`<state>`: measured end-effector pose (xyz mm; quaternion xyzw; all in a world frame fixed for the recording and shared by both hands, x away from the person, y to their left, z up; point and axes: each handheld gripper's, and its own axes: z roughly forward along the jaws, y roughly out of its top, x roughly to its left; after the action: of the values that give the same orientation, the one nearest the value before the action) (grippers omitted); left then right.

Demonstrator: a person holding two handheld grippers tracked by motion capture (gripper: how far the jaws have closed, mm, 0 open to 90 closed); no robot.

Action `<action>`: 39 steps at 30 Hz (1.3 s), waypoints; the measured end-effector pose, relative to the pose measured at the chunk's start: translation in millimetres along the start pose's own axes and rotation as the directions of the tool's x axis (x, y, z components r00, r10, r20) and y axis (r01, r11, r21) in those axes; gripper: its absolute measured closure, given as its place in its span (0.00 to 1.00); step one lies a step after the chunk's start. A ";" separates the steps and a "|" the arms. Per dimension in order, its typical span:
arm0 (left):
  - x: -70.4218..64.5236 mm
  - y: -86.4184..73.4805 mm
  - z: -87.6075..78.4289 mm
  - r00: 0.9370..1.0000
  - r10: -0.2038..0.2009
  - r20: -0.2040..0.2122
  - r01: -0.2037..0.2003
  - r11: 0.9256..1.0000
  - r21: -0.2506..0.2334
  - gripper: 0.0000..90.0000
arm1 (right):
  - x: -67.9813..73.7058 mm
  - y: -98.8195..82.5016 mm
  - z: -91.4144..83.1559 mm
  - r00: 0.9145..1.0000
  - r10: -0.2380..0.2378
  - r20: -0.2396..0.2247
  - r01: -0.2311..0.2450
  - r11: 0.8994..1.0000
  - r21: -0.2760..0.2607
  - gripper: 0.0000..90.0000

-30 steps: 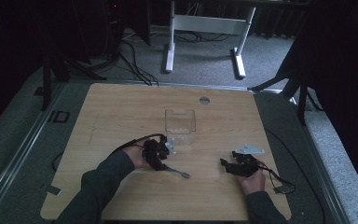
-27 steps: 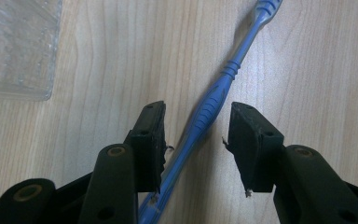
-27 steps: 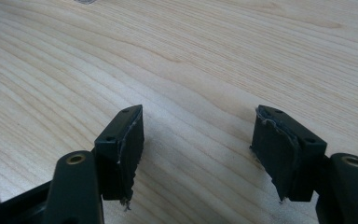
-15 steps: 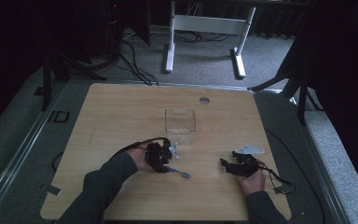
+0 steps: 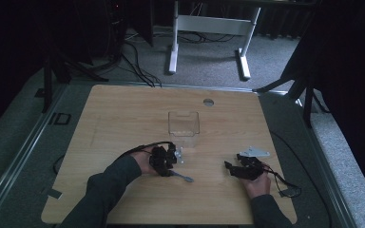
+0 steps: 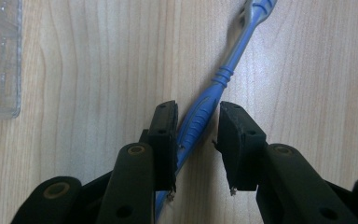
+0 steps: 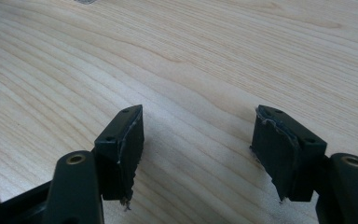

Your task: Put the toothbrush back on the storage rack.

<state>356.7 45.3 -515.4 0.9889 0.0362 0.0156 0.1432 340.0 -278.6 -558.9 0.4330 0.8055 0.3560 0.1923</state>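
A blue toothbrush (image 6: pixel 223 79) lies flat on the wooden table (image 5: pixel 123 123), its handle running between the jaws of my left gripper (image 6: pixel 196 121). That gripper is open: one jaw stands against the handle and the other a small gap off. In the high view the left gripper (image 5: pixel 164 159) sits at the table's front middle, with the toothbrush (image 5: pixel 183 177) sticking out to its right. My right gripper (image 5: pixel 241 170) rests open at the front right, and its own view shows the right gripper (image 7: pixel 198 140) with bare wood between its jaws.
A clear plastic box (image 5: pixel 183 124) stands just beyond the left gripper, and a corner of the box (image 6: pixel 0 56) shows at the upper left of the left gripper view. A round cable hole (image 5: pixel 208 101) sits near the table's far edge. Cables trail off both grippers.
My left gripper has shifted slightly right and toward the near edge, settling over the toothbrush handle. The right gripper has stayed put.
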 end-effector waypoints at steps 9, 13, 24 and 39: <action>-1.9 2.1 4.6 1.000 0.021 -0.003 -0.021 0.999 0.030 0.76 | 0.0 0.0 0.0 1.000 0.000 0.000 0.000 1.000 0.000 0.37; -1.9 3.1 5.1 1.000 0.022 0.004 -0.022 0.999 0.029 0.77 | 0.0 0.0 0.0 1.000 0.001 0.000 -0.001 1.000 0.000 0.37; -3.3 5.9 5.8 0.999 0.039 0.022 -0.039 0.999 0.038 0.82 | -0.2 0.0 0.0 1.000 -0.001 -0.002 0.001 1.000 0.000 0.37; -2.7 8.7 4.8 0.996 0.019 0.083 -0.024 0.998 0.060 0.87 | -0.4 0.0 0.0 1.000 -0.003 -0.003 0.003 1.000 0.000 0.37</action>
<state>354.7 35.4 -517.6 0.9930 0.0203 -0.0248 0.1139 340.1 -278.9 -558.9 0.4312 0.8065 0.3563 0.1917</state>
